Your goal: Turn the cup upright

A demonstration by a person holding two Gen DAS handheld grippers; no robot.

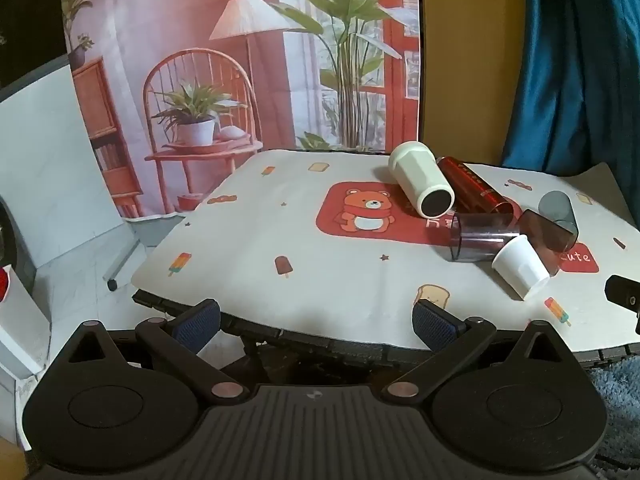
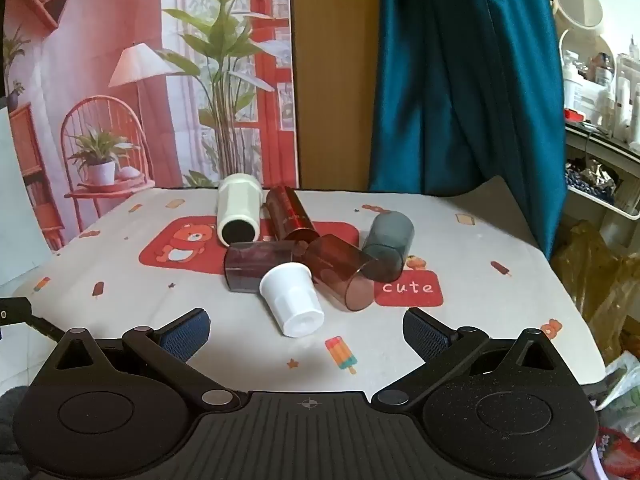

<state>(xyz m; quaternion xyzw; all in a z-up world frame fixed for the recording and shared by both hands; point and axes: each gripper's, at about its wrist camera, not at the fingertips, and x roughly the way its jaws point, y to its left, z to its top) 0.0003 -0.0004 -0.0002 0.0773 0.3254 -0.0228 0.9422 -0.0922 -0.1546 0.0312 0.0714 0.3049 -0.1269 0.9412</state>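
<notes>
White cloth with a bear picture covers your table (image 2: pixel 460 320) — six cups lie tipped over in a heap on it. The small white cup (image 2: pixel 292 304) lies nearest you, touching the purple cup (image 2: pixel 256 266) and the brown cup (image 2: pixel 340 276). Your left gripper (image 1: pixel 316 326) and right gripper (image 2: pixel 306 334) both gape wide — holding nothing.

right gripper (image 2: pixel 306 334): jaws wide apart, empty | small white cup (image 2: pixel 291 304): on its side at 12 o'clock, base toward camera | touching purple cup (image 2: pixel 256 266) at 10, brown cup (image 2: pixel 342 278) at 2 | table (image 2: pixel 500 320)
</notes>
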